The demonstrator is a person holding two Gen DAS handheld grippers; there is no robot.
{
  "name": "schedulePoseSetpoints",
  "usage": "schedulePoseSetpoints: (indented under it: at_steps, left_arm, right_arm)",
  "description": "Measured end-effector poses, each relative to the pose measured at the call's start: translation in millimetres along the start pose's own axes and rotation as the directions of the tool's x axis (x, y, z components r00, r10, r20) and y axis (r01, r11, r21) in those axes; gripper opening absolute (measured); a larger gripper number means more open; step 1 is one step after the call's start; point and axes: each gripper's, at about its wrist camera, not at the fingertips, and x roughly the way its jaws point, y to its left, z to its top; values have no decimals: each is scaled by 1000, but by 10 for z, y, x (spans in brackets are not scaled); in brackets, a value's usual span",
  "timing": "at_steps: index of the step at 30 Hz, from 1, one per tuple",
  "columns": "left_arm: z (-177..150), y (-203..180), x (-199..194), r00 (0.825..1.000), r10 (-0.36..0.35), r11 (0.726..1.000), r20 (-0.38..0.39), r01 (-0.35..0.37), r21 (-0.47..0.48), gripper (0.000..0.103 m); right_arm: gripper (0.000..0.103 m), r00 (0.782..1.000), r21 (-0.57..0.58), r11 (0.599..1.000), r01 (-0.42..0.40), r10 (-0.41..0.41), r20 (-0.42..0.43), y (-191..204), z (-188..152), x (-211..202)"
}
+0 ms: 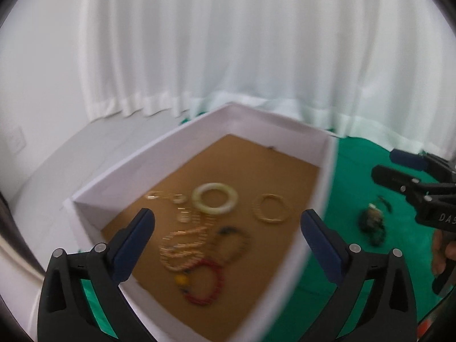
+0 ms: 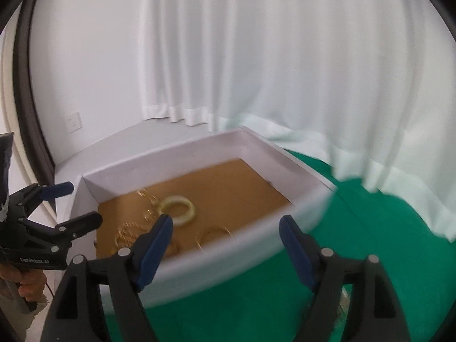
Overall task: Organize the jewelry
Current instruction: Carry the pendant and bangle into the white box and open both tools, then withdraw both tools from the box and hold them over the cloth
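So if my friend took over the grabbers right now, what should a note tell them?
Left gripper: open, holding nothing, above the white box.
Right gripper: open, empty, over the box's near wall.
In the box: the pale jade-like bangle, a gold bangle, gold chains, a dark bead bracelet and a red bead bracelet.
Done: those pieces are inside the box.
Left: a dark green beaded piece lies outside on the green cloth, near the right gripper. It likely goes in next.
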Motion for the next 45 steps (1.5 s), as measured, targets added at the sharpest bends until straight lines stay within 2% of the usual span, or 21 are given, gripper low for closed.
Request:
schedulePoseSetpoints:
  at_steps: [3,5,7,9,11,15,21,24,29,31,35,39,42,45]
  left_arm:
    - [-149,-451,-91,999,-38,998,10,38,49,103]
    - [-260,-736,-97,998,-66,996,-11,66,67,103]
    - [-376,-972,-56,993,-94,992,-65,98,75,103]
    - [-498,-1204,34,980,-127,986,-155,141,89,102]
    - [-636,-1412,93,966,-147,978,-213,174,115,102]
    - [-789,-1660,75,956,-158,968,-249,200,154,102]
    - [-845,-1773,104,933,-166,966,-319,219,138,102]
    - [-843,-1757,30,942,-173,965,-287,220,141,102]
    - [-813,-1774,-114,959,-218,958,-184,246,148,102]
    - [-805,-1783,-138,957,-232,956,-174,257,141,102]
    - [-776,-1818,-90,941,-269,949,-207,296,112,102]
    - [-777,-1806,-65,934,-280,948,-223,305,89,102]
    - [-747,-1801,-100,941,-275,949,-198,298,100,102]
    - [-700,-1790,-152,948,-267,951,-175,289,111,102]
  right_arm:
    - [80,996,47,995,87,-86,-19,-274,-342,-322]
    - [82,988,75,985,152,-150,-36,-467,-600,-533]
    - [84,980,106,975,197,-192,-57,-629,-845,-704]
    - [85,974,144,965,220,-211,-80,-763,-1053,-842]
    - [85,970,194,952,238,-223,-97,-903,-1264,-984]
    - [85,954,240,926,291,-263,-141,-1091,-1563,-1130]
    - [86,932,285,889,358,-324,-161,-1238,-1777,-1282]
    - [86,929,309,878,365,-326,-173,-1284,-1801,-1328]
    - [86,918,358,846,395,-348,-192,-1361,-1837,-1432]
    - [86,913,358,840,408,-362,-191,-1362,-1835,-1460]
    - [85,901,343,833,434,-395,-180,-1346,-1819,-1519]
    - [86,885,327,822,466,-431,-178,-1326,-1804,-1568]
    - [86,871,294,820,491,-456,-181,-1277,-1784,-1560]
    - [86,872,273,829,488,-455,-178,-1233,-1769,-1530]
